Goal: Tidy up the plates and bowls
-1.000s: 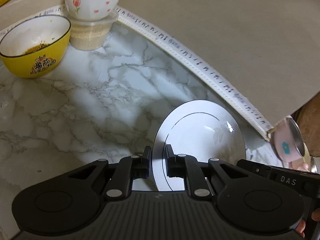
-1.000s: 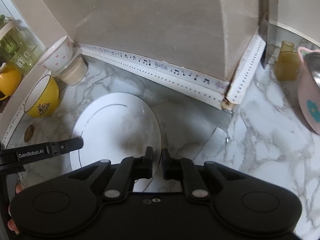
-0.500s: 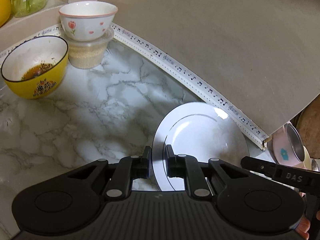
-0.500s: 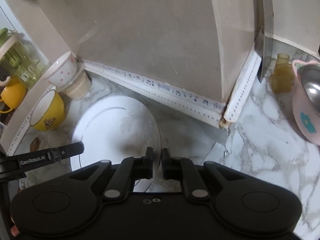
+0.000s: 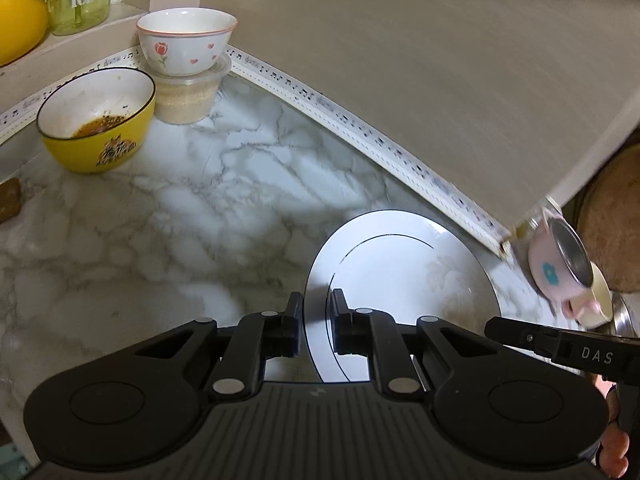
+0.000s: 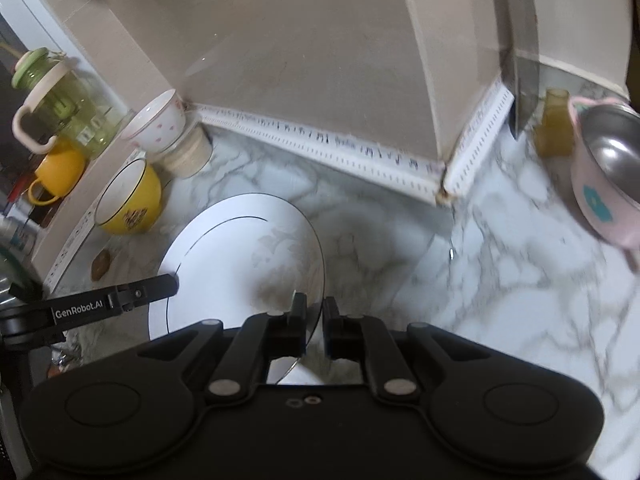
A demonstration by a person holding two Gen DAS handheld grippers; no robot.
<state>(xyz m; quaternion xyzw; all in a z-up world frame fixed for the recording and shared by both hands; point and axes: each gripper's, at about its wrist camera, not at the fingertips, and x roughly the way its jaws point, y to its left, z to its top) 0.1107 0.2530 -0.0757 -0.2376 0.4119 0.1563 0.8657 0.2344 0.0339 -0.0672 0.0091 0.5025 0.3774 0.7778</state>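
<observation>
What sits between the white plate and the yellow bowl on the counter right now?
Nothing: in the left wrist view only bare marble counter separates the white plate from the yellow bowl. The right wrist view agrees.

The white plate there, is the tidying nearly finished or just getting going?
It looks early. Nothing appears sorted yet. In hand: the white plate, pinched at opposite rim edges by the left gripper and the right gripper. Left: the dirty yellow bowl, the tulip bowl perched on a plastic tub, and the pink metal-lined bowl sit scattered on the marble counter.
</observation>
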